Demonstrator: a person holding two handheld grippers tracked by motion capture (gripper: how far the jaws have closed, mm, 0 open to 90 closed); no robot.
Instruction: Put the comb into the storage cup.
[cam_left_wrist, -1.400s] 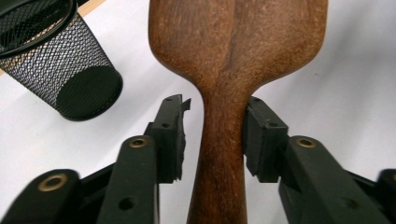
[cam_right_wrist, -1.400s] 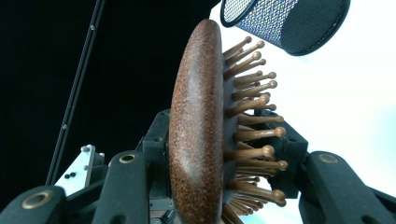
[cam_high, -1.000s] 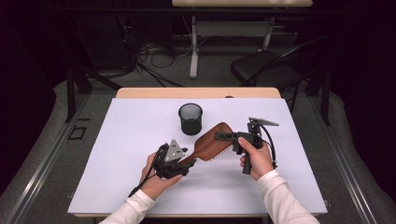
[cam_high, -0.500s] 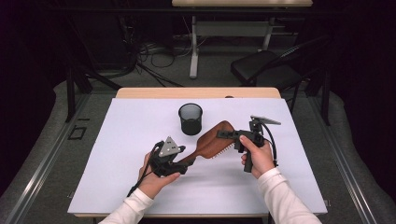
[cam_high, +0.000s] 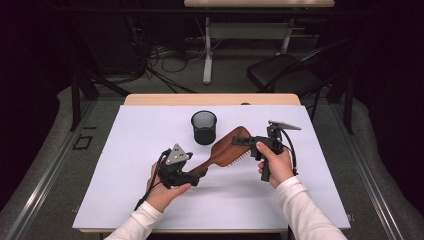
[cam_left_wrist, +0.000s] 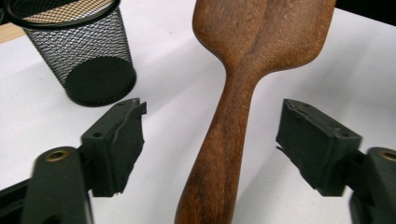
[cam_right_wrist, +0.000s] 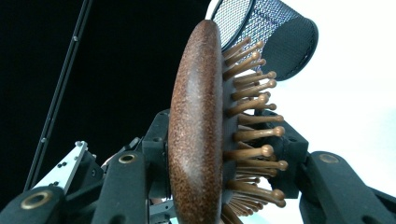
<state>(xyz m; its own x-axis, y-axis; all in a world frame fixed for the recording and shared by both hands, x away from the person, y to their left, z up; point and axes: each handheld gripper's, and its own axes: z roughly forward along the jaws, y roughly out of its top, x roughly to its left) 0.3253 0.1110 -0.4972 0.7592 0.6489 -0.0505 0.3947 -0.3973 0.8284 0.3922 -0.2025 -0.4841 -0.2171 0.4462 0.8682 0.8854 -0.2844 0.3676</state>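
Observation:
A wooden hairbrush slants above the white table, handle toward the lower left. My right gripper is shut on its head, one jaw on the wooden back and one on the bristle side, as the right gripper view shows on the hairbrush and the right gripper. My left gripper sits at the handle end. In the left gripper view the handle runs between the left gripper pads with a gap on each side. Those jaws have just been opening.
A black mesh cup stands upright just behind the brush, also seen as the cup and the cup. White table surface lies free on the left and at the front. Beyond the table's far edge are a chair and cables.
The left gripper's jaws have spread apart off the brush handle. The right gripper and the brush have stayed where they were.

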